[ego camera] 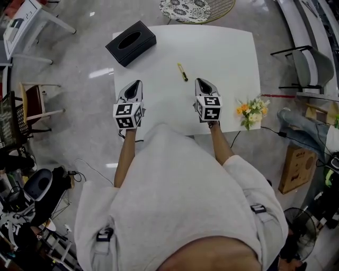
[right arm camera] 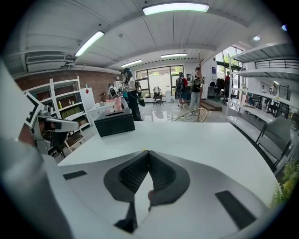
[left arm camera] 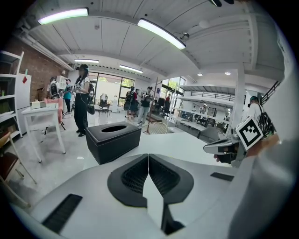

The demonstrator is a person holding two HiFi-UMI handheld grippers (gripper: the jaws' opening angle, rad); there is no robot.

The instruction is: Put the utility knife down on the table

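The yellow and black utility knife (ego camera: 182,72) lies loose on the white table (ego camera: 222,47), near its middle, with nothing touching it. My left gripper (ego camera: 139,82) hovers over the table's front left part, jaws shut and empty; it is left of and nearer to me than the knife. My right gripper (ego camera: 198,80) is just right of the knife, a little behind it, also shut on nothing. In the left gripper view the shut fingertips (left arm camera: 148,155) point at the table. In the right gripper view only a speck of the yellow knife (right arm camera: 143,150) peeks over the shut gripper (right arm camera: 148,152).
A black tissue box (ego camera: 131,42) stands at the table's far left corner. A small bunch of flowers (ego camera: 252,111) sits at the front right edge. A cushioned wire chair (ego camera: 192,8) is beyond the table, another chair (ego camera: 310,66) to the right. People stand far back.
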